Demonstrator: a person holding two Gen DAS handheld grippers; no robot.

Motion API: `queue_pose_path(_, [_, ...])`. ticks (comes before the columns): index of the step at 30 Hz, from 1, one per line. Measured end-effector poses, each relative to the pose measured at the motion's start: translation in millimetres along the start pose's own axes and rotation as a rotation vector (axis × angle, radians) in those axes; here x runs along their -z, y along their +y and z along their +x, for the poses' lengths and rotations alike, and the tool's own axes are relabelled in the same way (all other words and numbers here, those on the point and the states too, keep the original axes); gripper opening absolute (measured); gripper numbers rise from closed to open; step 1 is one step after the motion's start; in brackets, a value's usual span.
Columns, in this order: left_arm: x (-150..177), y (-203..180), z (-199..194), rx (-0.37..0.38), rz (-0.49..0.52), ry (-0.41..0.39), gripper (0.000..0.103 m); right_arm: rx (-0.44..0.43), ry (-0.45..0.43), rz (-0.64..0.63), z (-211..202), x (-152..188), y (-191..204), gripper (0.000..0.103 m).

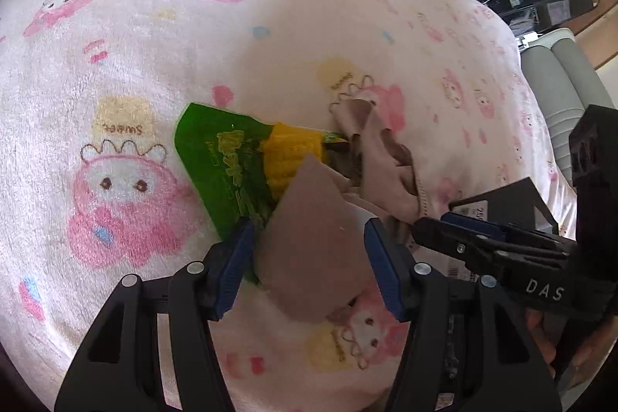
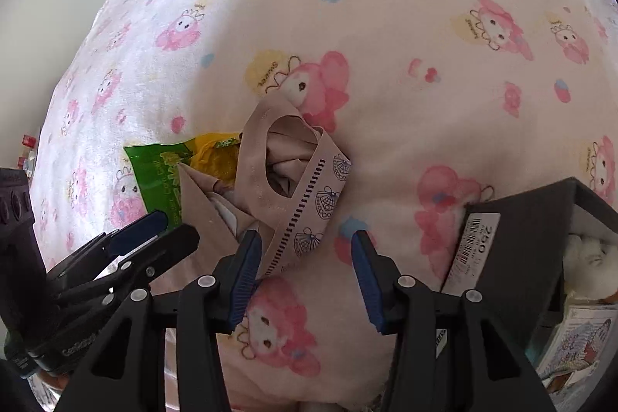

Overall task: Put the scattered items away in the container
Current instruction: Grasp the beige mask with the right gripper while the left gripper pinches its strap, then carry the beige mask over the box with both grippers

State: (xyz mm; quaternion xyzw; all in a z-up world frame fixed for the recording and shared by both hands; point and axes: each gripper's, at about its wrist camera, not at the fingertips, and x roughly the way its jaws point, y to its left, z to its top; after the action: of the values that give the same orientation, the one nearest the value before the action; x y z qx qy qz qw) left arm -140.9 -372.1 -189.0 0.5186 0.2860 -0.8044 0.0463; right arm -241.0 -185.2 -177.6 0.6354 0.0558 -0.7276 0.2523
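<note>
Beige underwear (image 1: 309, 238) lies on the pink cartoon-print blanket (image 1: 135, 26) directly between the spread fingers of the left claw (image 1: 309, 257), overlapping a green corn snack packet (image 1: 224, 157) just beyond. Its bulk runs away from the left claw toward the far right, so that claw is better placed for the grab. The left claw stands wide and holds nothing. The right claw (image 2: 305, 273) is equally wide and empty, with only the garment's shell-printed waistband (image 2: 309, 203) trailing past its left finger. Only the right wrist view shows the dark box (image 2: 533, 230) near its right, already holding items.
</note>
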Motion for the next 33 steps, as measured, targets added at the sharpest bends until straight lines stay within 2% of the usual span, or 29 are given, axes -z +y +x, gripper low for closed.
queue_pose_path(4, [6, 9, 19, 0.039, -0.031, 0.051, 0.062, 0.012, 0.015, 0.006, 17, 0, 1, 0.044])
queue_pose_path(6, [11, 12, 23, 0.07, -0.049, 0.056, 0.057, -0.027, 0.033, 0.025, 24, 1, 0, 0.044])
queue_pose_path(7, [14, 12, 23, 0.082, -0.05, 0.054, 0.053, -0.038, 0.038, 0.026, 27, 1, -1, 0.038])
queue_pose_path(8, [16, 11, 21, 0.092, -0.042, 0.054, 0.034, -0.064, 0.044, 0.023, 28, 3, 0, 0.032])
queue_pose_path(9, [18, 8, 17, 0.092, -0.033, 0.052, 0.024, -0.094, 0.049, 0.012, 26, 5, 2, 0.018])
queue_pose_path(12, [24, -5, -7, 0.145, 0.009, 0.02, 0.013, -0.103, -0.009, -0.058, 6, 14, 15, 0.006])
queue_pose_path(16, [34, -36, -52, 0.188, 0.078, -0.059, 0.011, -0.168, -0.119, -0.1, -44, 29, 19, 0.004])
queue_pose_path(23, [51, -103, -118, 0.285, 0.172, -0.15, 0.01, -0.242, -0.274, -0.087, -132, 61, -8, 0.004])
queue_pose_path(29, [60, -196, -138, 0.359, 0.307, -0.145, 0.011, -0.245, -0.362, -0.024, -200, 95, -57, 0.004])
queue_pose_path(33, [71, -268, -130, 0.424, 0.408, -0.123, 0.011, -0.177, -0.451, 0.024, -250, 120, -109, 0.004])
